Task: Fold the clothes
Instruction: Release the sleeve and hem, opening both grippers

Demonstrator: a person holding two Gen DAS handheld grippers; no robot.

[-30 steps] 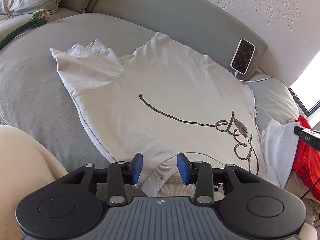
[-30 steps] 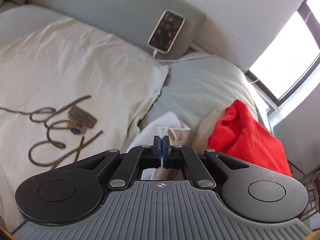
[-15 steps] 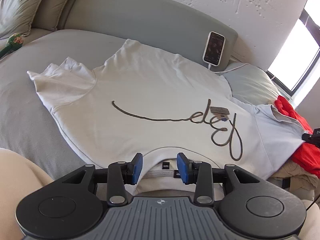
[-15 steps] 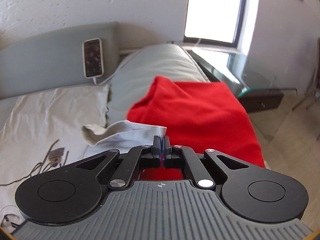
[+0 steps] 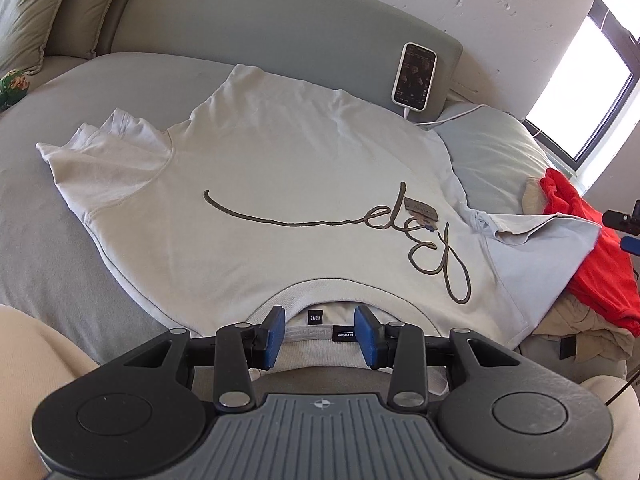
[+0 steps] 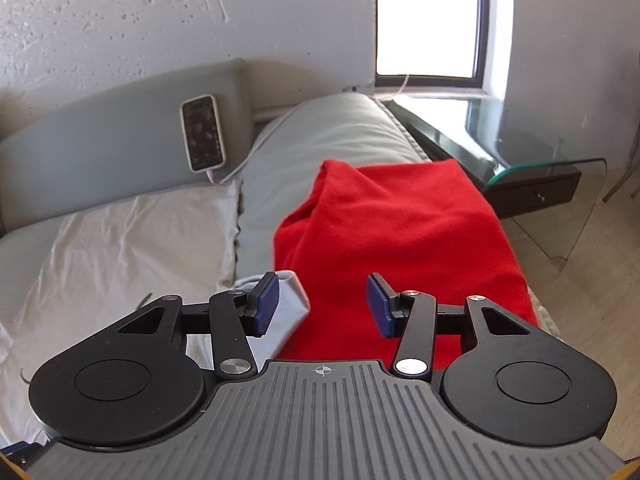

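— Left wrist view: what does it count?
— One white T-shirt (image 5: 256, 200) spread flat on the grey sofa (image 5: 48, 216), one phone (image 5: 414, 76), one red garment (image 5: 588, 248). The left gripper (image 5: 320, 334) stands wide over the collar.
— And the right wrist?
— The right gripper (image 6: 322, 304) gapes too, holding nothing, one sleeve (image 6: 286, 312) by its left finger.

A phone (image 5: 414, 76) is being propped against the grey headboard (image 5: 256, 28), while a glass side table (image 6: 532, 160) is being lit beneath the window (image 6: 428, 16).
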